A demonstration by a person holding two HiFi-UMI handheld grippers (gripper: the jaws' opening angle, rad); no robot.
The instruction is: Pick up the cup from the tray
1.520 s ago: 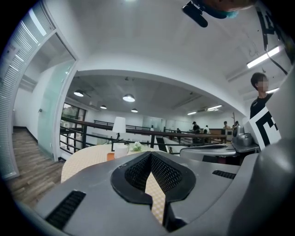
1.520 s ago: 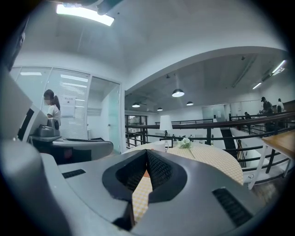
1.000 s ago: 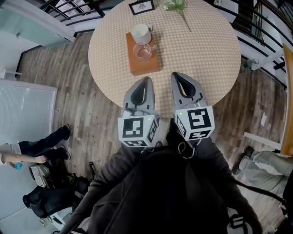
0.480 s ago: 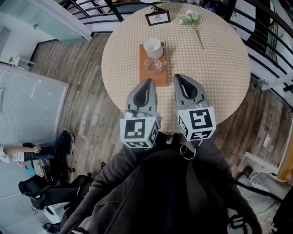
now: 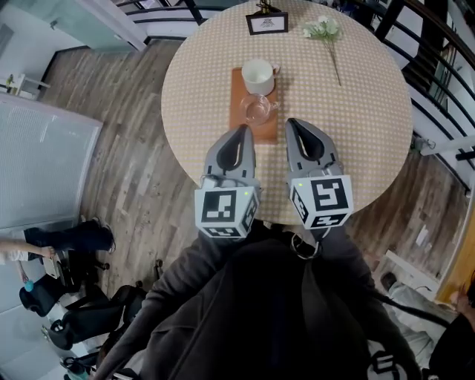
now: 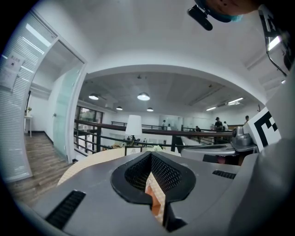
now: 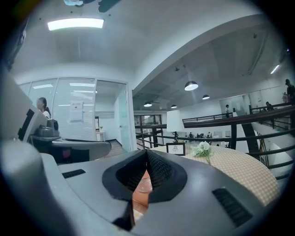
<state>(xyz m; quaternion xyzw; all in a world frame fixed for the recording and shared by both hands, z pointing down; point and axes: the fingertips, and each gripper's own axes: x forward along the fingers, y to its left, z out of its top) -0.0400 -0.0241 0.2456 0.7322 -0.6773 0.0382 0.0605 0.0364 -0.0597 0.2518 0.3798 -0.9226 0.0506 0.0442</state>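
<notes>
A clear glass cup (image 5: 257,110) and a white mug (image 5: 258,75) stand on a brown tray (image 5: 239,111) on the round table (image 5: 349,111). Both grippers hover side by side over the table's near edge, jaws pressed together and empty. The left gripper (image 5: 242,130) has its tip at the tray's near left corner. Just right of the tray's near end sits the tip of the right gripper (image 5: 292,123). In the right gripper view the glass cup (image 7: 144,185) shows through the notch under the shut right gripper (image 7: 146,152). The left gripper (image 6: 150,154) shows only a sliver of tray (image 6: 155,193).
A framed card (image 5: 267,22) and a sprig of white flowers (image 5: 324,30) lie at the table's far side. Black railings (image 5: 438,44) run behind and to the right of the table. A person's legs (image 5: 67,237) and bags are on the wooden floor at left.
The table and tray have come closer under the grippers: the tips, short of the tray a second ago, now reach its near end. Both grippers stay shut.
</notes>
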